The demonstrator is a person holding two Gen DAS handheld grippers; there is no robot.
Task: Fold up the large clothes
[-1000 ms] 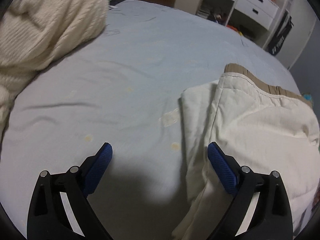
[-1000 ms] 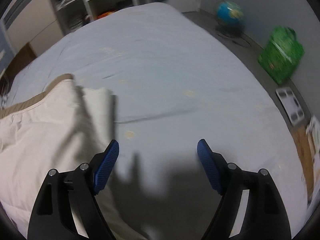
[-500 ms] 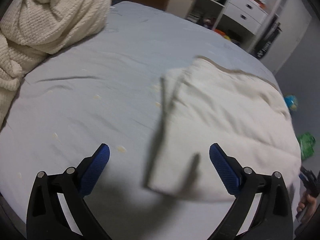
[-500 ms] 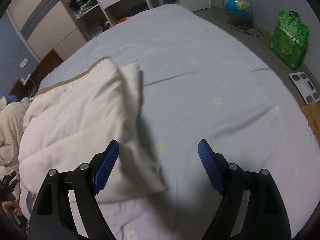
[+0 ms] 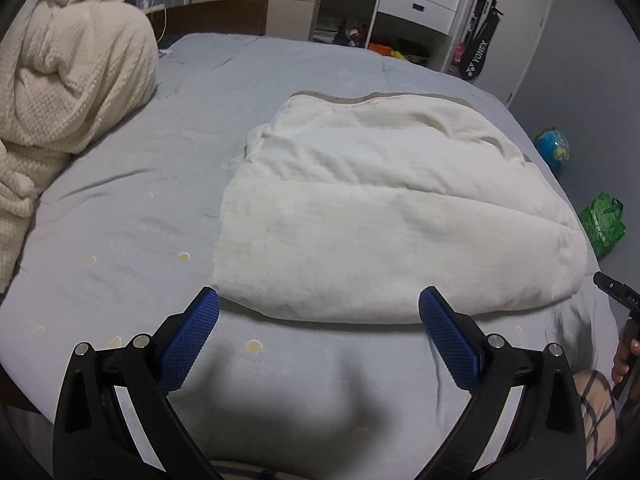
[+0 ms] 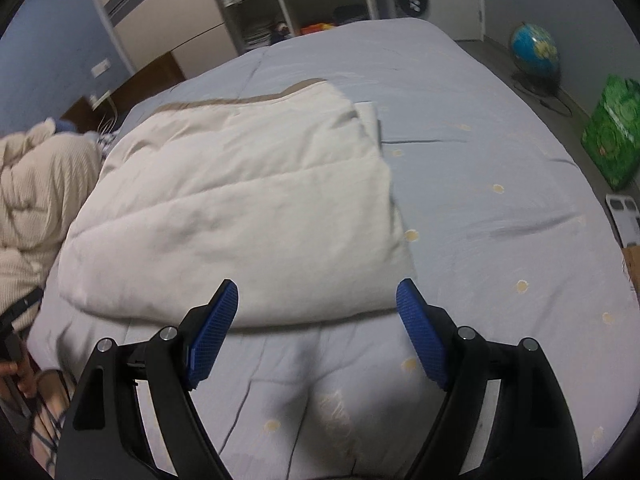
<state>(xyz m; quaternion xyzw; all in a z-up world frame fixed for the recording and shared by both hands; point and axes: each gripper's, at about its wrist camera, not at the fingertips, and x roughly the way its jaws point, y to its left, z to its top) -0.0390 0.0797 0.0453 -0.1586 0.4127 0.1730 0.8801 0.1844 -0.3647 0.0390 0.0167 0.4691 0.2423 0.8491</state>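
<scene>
A cream quilted garment (image 5: 384, 212) lies folded into a thick rectangle on the grey-blue bed sheet (image 5: 120, 216); a tan band runs along its far edge. It also shows in the right wrist view (image 6: 240, 216). My left gripper (image 5: 320, 328) is open and empty, above the sheet just short of the garment's near edge. My right gripper (image 6: 316, 324) is open and empty, also just short of that near edge. The right gripper's tip shows at the right edge of the left wrist view (image 5: 616, 292).
A heap of cream knit fabric (image 5: 68, 92) sits at the bed's left. Behind the bed stand white drawers and shelves (image 5: 416, 4). A globe (image 6: 534, 50), a green bag (image 6: 612, 136) and a scale (image 6: 624, 216) are on the floor to the right.
Both grippers have pulled back from the garment toward the near edge of the bed and risen; the whole folded garment now lies in view ahead of them.
</scene>
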